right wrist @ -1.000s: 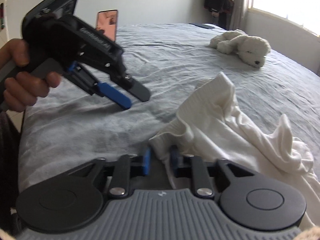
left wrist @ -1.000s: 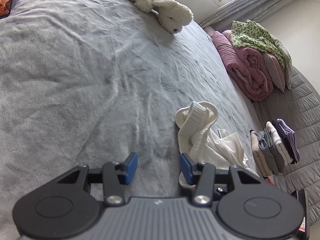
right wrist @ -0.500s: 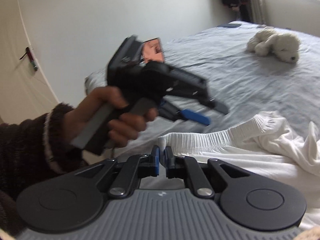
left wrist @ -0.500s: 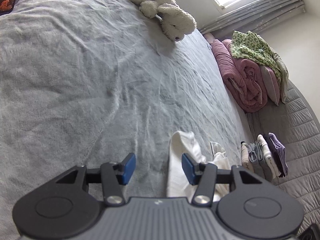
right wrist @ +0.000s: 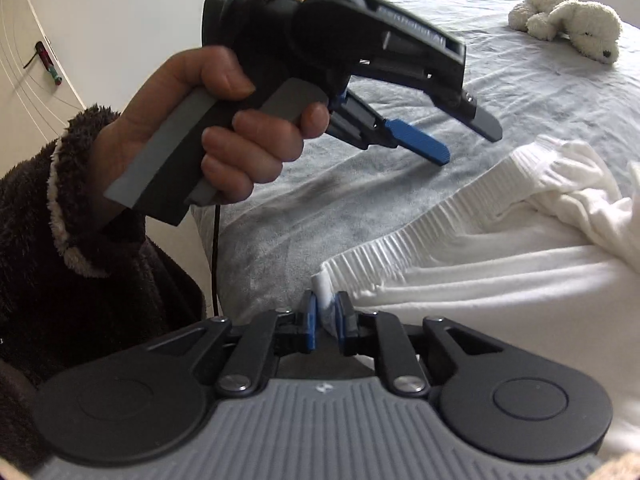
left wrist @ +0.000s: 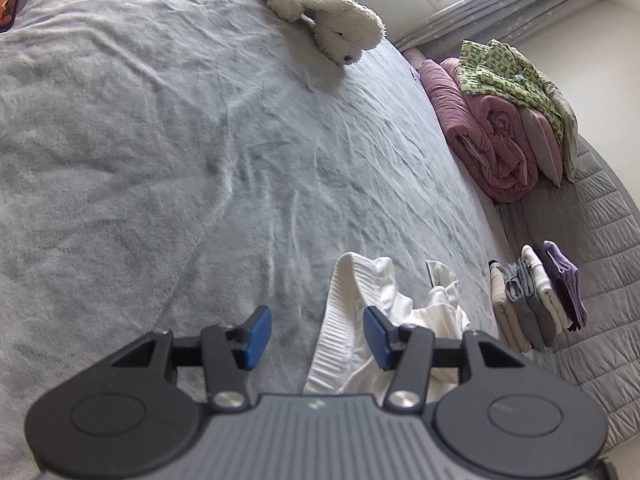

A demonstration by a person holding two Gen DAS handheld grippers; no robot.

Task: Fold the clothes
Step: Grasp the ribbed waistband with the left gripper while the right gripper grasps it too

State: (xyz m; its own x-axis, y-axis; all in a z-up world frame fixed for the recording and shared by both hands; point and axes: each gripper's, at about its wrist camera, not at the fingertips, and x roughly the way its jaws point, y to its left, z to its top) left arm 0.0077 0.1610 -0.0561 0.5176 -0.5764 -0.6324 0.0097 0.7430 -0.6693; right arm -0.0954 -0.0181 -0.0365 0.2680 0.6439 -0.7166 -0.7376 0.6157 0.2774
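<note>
A white garment [right wrist: 500,248] is seen spread over a grey bedspread [left wrist: 160,160], its ribbed waistband corner pinched between the nearly closed blue pads of the right gripper [right wrist: 324,320]. The left gripper [left wrist: 316,334] is held above the bed by a hand [right wrist: 216,128] in a dark fleecy sleeve [right wrist: 72,240], its jaws spread wide with nothing clamped; the waistband is framed between them. A plush toy [left wrist: 320,12], rolled pink bedding [left wrist: 488,128] and a stack of folded clothes [left wrist: 536,296] are visible beyond.
</note>
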